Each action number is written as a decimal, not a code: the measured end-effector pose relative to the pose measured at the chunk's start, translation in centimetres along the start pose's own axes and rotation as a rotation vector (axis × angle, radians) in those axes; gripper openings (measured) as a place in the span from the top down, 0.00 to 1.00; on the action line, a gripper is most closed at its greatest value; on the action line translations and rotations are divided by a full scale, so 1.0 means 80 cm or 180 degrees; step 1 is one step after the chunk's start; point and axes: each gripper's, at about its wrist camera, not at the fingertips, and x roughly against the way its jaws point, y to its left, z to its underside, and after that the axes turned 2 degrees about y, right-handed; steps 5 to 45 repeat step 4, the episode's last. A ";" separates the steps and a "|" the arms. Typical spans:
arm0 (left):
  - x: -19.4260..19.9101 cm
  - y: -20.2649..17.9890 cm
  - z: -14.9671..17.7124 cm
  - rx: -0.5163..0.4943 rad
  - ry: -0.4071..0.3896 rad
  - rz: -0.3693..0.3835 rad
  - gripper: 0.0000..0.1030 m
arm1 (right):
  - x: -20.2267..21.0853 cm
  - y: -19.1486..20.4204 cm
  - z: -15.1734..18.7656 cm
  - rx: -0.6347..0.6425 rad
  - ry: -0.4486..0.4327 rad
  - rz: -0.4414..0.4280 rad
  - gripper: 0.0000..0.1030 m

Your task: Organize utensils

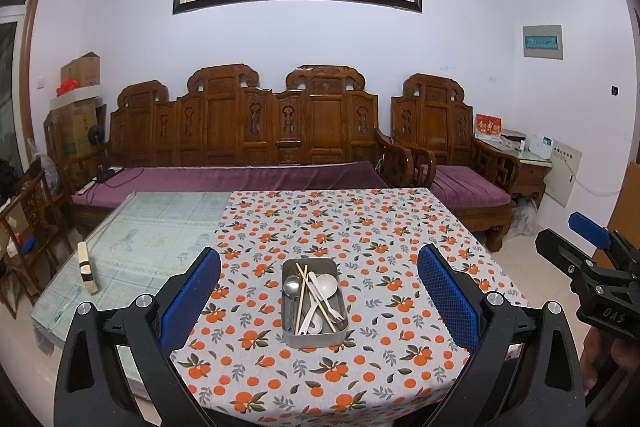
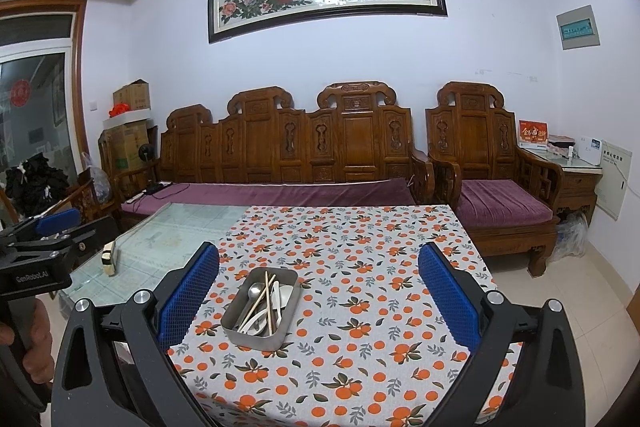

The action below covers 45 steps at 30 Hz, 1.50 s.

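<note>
Utensils (image 1: 314, 297) fill metal tin (image 1: 294, 339); left claw (image 2: 60, 223) reads "GenRobot.AI".

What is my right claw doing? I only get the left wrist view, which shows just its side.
Observer: The right claw is wide open and empty, pointing at the tin on the cloth.
Operator: Is the tin centred for it?
Observer: No, it lies left of centre, nearer the left finger.
Operator: Anything far left I miss?
Observer: A round red sticker on door glass.
</note>
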 end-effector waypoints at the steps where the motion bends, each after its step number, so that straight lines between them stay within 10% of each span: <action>1: -0.001 0.000 0.002 0.0003 0.0002 0.0003 0.08 | 0.000 0.000 0.001 0.0003 -0.0002 0.0000 0.03; 45: -0.001 0.000 0.005 -0.0006 -0.0006 0.0016 0.08 | -0.001 0.001 0.001 0.0010 -0.0002 -0.0003 0.03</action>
